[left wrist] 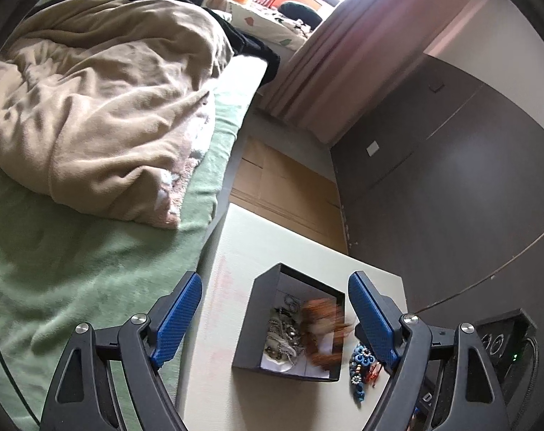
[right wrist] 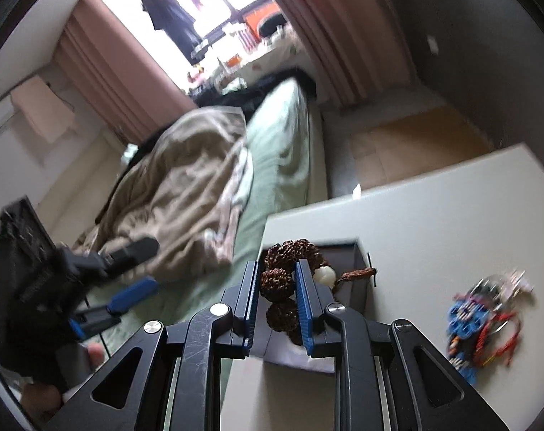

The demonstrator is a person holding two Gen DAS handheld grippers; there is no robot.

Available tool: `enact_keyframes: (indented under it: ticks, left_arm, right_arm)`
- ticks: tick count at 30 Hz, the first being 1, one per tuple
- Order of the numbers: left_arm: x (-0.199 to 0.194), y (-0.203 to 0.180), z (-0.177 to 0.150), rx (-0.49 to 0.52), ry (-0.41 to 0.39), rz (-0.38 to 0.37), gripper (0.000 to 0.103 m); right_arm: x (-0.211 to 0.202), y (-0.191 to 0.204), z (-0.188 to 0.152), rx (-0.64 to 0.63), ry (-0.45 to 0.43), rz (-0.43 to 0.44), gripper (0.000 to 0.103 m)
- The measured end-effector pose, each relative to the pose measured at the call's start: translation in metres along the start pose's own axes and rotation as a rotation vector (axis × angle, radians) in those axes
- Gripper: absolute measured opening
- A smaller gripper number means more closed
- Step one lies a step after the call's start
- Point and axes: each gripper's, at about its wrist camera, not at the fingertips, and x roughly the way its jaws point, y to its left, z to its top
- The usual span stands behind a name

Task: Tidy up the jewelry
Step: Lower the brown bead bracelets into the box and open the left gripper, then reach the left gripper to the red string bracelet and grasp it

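A dark open jewelry box (left wrist: 257, 327) stands on the pale table (left wrist: 272, 237), with silver chains (left wrist: 282, 334) lying inside. A brown bead bracelet (left wrist: 322, 330) shows blurred over the box. In the right wrist view my right gripper (right wrist: 277, 273) is shut on that brown bead bracelet (right wrist: 277, 282) just above the box (right wrist: 358, 269). My left gripper (left wrist: 275, 287) is open and empty, held above and short of the box. It also shows at the left of the right wrist view (right wrist: 142, 265). Blue and red jewelry (left wrist: 361, 366) lies on the table right of the box, also seen in the right wrist view (right wrist: 480, 323).
A bed with a green sheet (left wrist: 74, 269) and a beige blanket (left wrist: 103, 107) lies left of the table. A dark wall (left wrist: 451, 197) and a black device (left wrist: 501, 341) are to the right. Wooden floor (left wrist: 282, 186) lies beyond the table.
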Motion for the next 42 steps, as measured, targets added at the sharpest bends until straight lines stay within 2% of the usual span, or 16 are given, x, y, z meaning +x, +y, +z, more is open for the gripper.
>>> enact_keyframes:
  ticks: [2, 6, 8, 11, 18, 22, 27, 35, 42]
  left_arm:
    - [-0.001, 0.002, 0.001, -0.007, -0.002, 0.003, 0.084]
    - [-0.001, 0.003, 0.000, 0.000, -0.001, 0.006, 0.084]
    - [0.000, 0.000, -0.002, 0.011, 0.001, 0.005, 0.084]
    - [0.003, -0.011, -0.009, 0.039, 0.007, 0.003, 0.084]
    - [0.014, -0.044, -0.030, 0.131, 0.040, -0.005, 0.084]
    - [0.021, -0.061, -0.043, 0.180, 0.062, -0.024, 0.084]
    - [0.028, -0.083, -0.062, 0.245, 0.082, -0.033, 0.084]
    - [0.039, -0.113, -0.089, 0.324, 0.104, -0.067, 0.083]
    - [0.056, -0.135, -0.110, 0.361, 0.148, -0.088, 0.059]
  right_arm:
    - [-0.001, -0.004, 0.000, 0.026, 0.007, 0.035, 0.022]
    - [-0.014, -0.012, 0.002, 0.049, -0.009, 0.026, 0.025]
    - [-0.024, -0.019, 0.002, 0.072, -0.023, 0.015, 0.040]
    - [-0.038, -0.028, 0.002, 0.094, -0.042, -0.008, 0.056]
    - [-0.069, -0.062, 0.003, 0.164, -0.027, -0.076, 0.058]
    - [-0.083, -0.077, -0.001, 0.174, 0.000, -0.094, 0.075]
    - [-0.094, -0.088, -0.005, 0.172, 0.035, -0.093, 0.077]
    - [-0.120, -0.115, -0.011, 0.216, 0.019, -0.146, 0.077]
    - [-0.134, -0.136, -0.011, 0.242, 0.028, -0.222, 0.077]
